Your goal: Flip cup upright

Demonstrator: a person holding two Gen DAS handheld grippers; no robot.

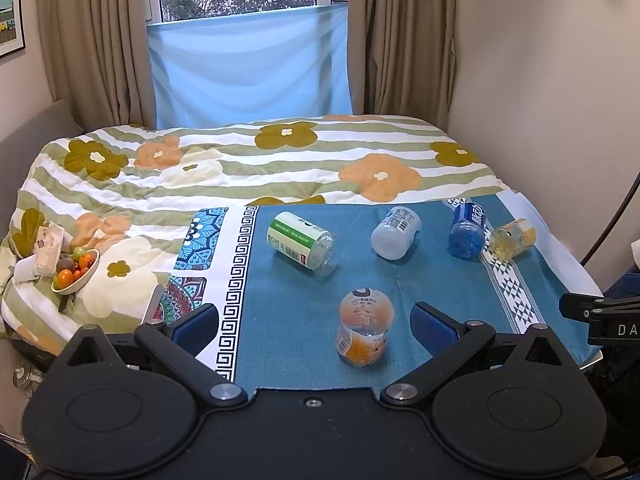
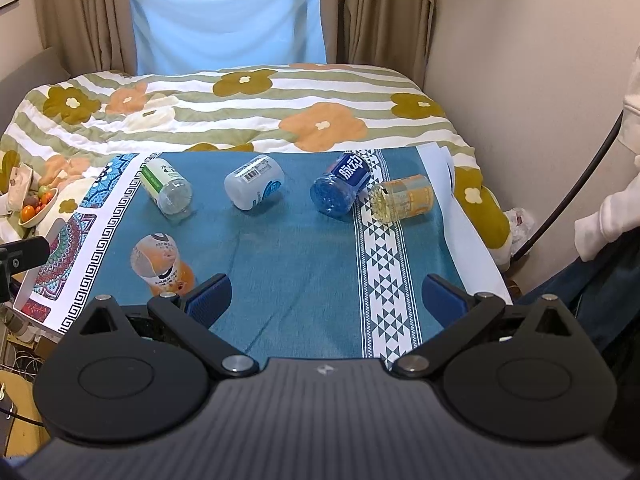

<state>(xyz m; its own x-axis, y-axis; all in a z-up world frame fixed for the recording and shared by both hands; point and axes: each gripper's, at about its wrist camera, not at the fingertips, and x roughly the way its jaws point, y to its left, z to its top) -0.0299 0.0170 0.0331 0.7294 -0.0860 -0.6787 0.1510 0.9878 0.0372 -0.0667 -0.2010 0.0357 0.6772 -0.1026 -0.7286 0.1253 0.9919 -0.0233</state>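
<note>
While hovering low over the blue cloth [image 1: 304, 336], left gripper [image 1: 314, 326] spread wide and grasping nothing, with the orange cup [image 1: 363, 327] lying on its side between the fingers, just ahead. Right gripper [image 2: 326, 300] likewise released and empty, the orange cup [image 2: 160, 266] lying just off its left finger [image 2: 210, 298], four more cups tipped over farther ahead

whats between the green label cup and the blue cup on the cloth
One thing: the white plastic cup with a barcode label, lying on its side between the green-labelled clear cup and the blue cup. The right wrist view shows it best.
</note>
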